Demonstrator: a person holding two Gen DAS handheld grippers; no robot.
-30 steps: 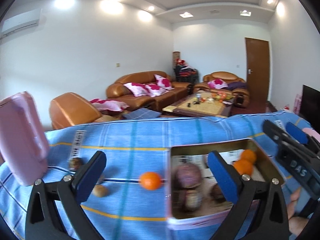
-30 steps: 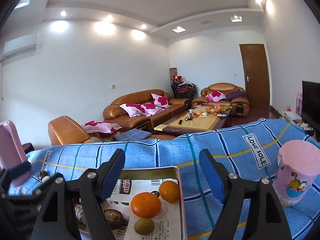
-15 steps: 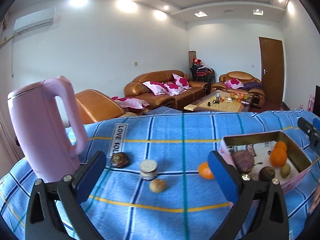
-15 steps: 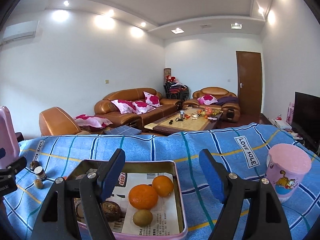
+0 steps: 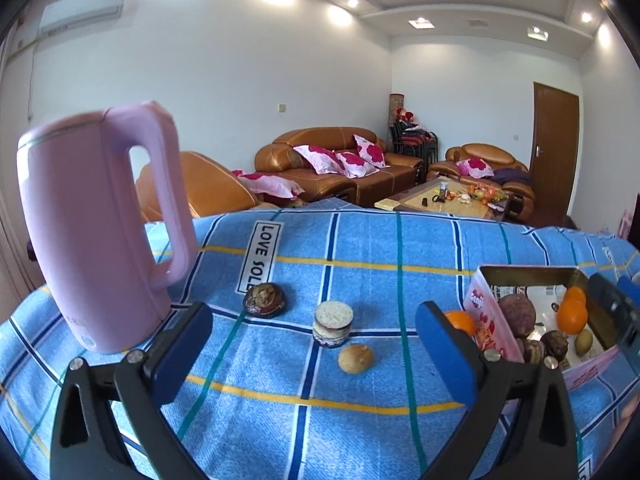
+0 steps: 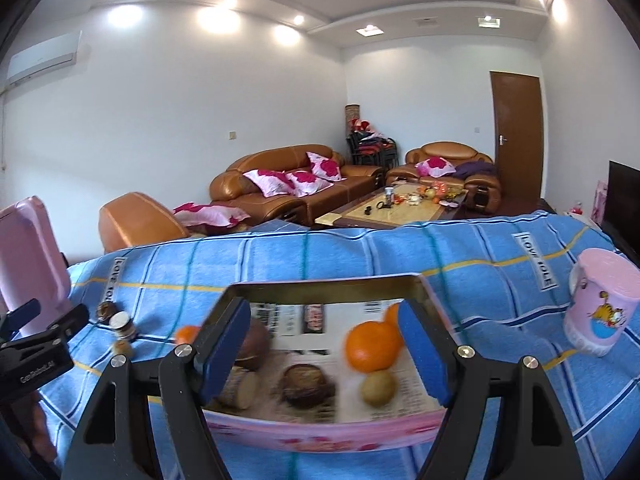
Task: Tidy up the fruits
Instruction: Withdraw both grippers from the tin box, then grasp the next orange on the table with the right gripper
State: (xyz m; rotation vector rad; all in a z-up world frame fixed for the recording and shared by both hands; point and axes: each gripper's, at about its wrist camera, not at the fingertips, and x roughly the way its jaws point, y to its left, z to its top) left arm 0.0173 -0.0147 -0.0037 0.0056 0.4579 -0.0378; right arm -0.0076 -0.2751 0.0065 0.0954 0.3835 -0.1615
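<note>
Left gripper open above cloth; small brown fruit, possibly kiwi, at 2 o'clock. Right gripper open over box.

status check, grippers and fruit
Left gripper open, empty. Right gripper open above tin. Orange outside tin. Pink kettle close left.

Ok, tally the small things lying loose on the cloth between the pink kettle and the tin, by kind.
orange: 1
dark brown fruit: 1
tan round fruit: 1
small jar: 1
Total: 4
</note>
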